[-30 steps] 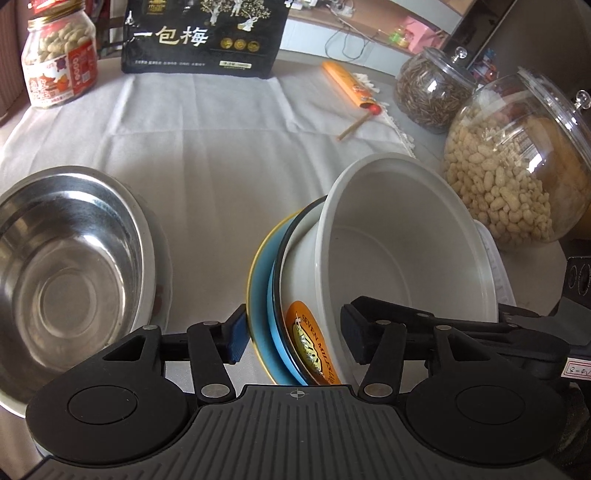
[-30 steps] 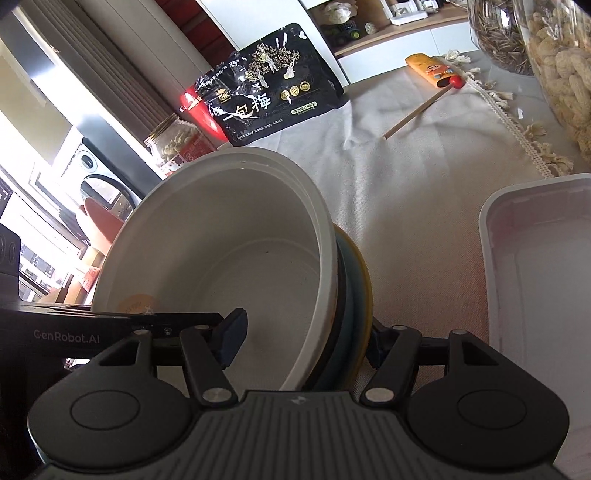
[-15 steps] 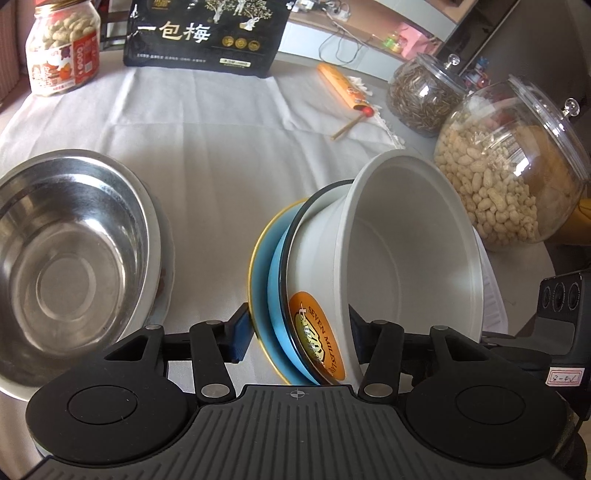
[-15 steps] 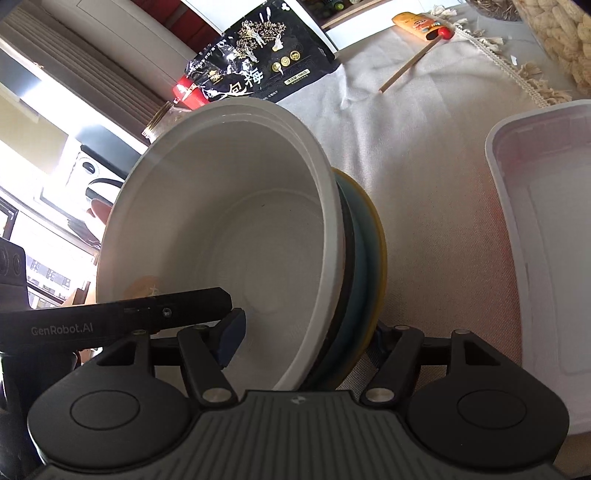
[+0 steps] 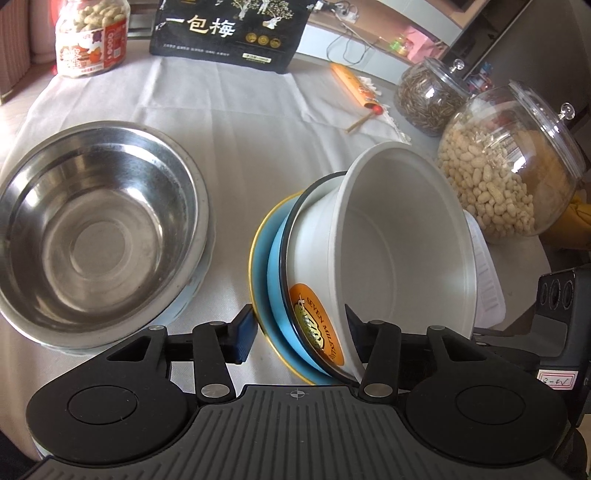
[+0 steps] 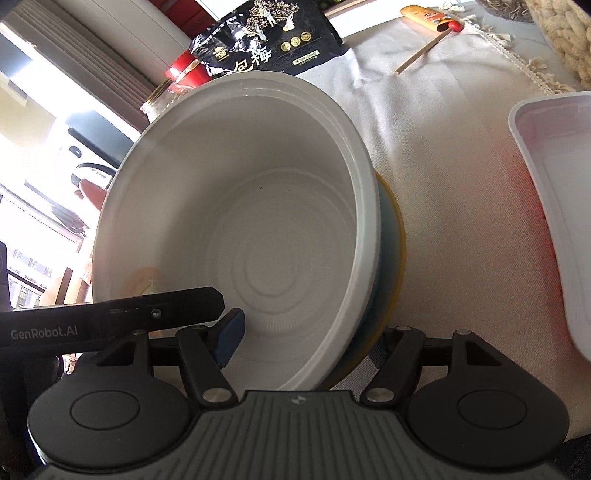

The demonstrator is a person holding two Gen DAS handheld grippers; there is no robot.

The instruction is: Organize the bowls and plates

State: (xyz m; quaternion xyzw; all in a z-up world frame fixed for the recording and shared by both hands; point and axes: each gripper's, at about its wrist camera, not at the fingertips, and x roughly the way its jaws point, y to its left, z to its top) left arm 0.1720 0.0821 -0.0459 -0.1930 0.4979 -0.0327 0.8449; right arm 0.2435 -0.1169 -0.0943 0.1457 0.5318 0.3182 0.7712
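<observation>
A stack is held on edge between both grippers: a white plastic bowl (image 5: pixel 402 236), a white enamel bowl with a black rim and an orange label (image 5: pixel 317 332), and a blue plate with a yellow rim (image 5: pixel 264 266). My left gripper (image 5: pixel 299 332) is shut on the stack's near rim. My right gripper (image 6: pixel 310 332) is shut on the white bowl (image 6: pixel 258 206) and the plate (image 6: pixel 391 236) behind it. A steel bowl (image 5: pixel 92 229) sits upright on the cloth to the left.
A white tray (image 6: pixel 554 192) lies at the right. A peanut jar (image 5: pixel 509 173) and a seed jar (image 5: pixel 428 96) stand at the right. A black snack bag (image 5: pixel 229 29), a labelled peanut jar (image 5: pixel 92 37) and an orange pack (image 5: pixel 354 85) stand at the back.
The stack has tilted further onto its edge and lifted; both grippers have closed in on it. The left view has pulled back, showing more of the steel bowl.
</observation>
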